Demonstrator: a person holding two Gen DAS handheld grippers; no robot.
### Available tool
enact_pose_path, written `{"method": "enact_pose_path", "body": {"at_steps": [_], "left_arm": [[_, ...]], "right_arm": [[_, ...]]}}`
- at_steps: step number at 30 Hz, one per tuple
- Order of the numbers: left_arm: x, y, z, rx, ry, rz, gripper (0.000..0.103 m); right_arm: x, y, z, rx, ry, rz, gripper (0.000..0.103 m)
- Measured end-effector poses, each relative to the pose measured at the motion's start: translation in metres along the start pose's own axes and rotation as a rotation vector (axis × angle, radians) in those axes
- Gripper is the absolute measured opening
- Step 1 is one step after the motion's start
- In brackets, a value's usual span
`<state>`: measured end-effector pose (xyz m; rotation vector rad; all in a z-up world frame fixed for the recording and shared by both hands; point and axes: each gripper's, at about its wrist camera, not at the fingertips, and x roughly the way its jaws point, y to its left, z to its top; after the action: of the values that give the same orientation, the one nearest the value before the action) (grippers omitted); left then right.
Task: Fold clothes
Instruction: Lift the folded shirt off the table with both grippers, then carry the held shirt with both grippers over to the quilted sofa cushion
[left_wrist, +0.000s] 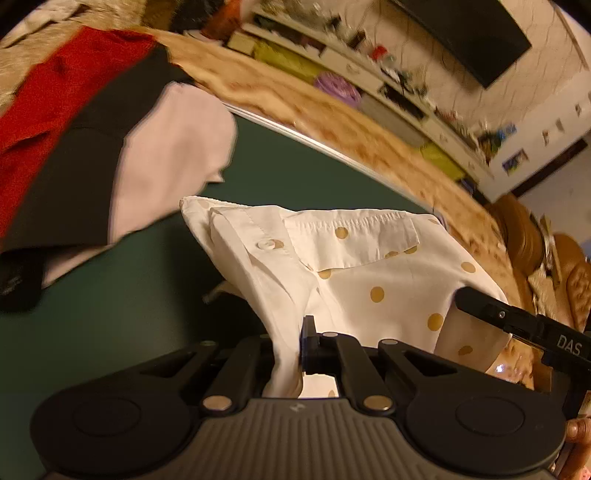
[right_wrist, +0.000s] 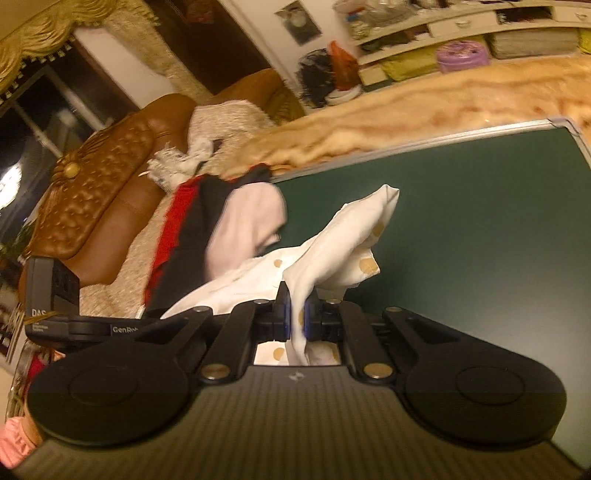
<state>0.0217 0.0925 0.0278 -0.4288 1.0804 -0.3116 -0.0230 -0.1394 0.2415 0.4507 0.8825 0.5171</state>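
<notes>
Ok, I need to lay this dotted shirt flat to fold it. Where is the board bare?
Bare green board lies right of the polka-dot shirt, up to the metal-edged corner. The left is crowded: the pile of red, black and pink clothes overlaps that edge.

Home living room; tufted brown leather sofa (right_wrist: 110, 192); wall-mounted dark television (left_wrist: 469, 33); cluttered white shelving (right_wrist: 461, 33); heaped clothes (left_wrist: 92, 147) on green tabletop (right_wrist: 480, 221).

A green board (right_wrist: 480, 229) (metal-edged) carries a heap of red, black and pink clothes (left_wrist: 110, 147).
</notes>
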Motion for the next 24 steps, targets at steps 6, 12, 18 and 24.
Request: {"method": "enact_pose_path", "body": {"at_steps": [6, 12, 18, 24], "left_arm": [[-0.091, 0.047, -0.045, -0.092, -0.113, 0.042, 0.002], [-0.2, 0.105, -0.115, -0.202, -0.234, 0.131, 0.002], [-0.317, 0.173, -0.222, -0.354, -0.359, 0.236, 0.002], [-0.425, 0.247, -0.346, -0.511, -0.457, 0.344, 0.002]], "right_arm": [[-0.001, 0.075, -0.007, -0.12, 0.054, 0.072, 0.009], [0.002, 0.175, -0.043, -0.234, 0.134, 0.202, 0.009], [0.011, 0.299, -0.113, -0.357, 0.257, 0.357, 0.009], [0.021, 0.424, -0.216, -0.479, 0.417, 0.492, 0.009]]}}
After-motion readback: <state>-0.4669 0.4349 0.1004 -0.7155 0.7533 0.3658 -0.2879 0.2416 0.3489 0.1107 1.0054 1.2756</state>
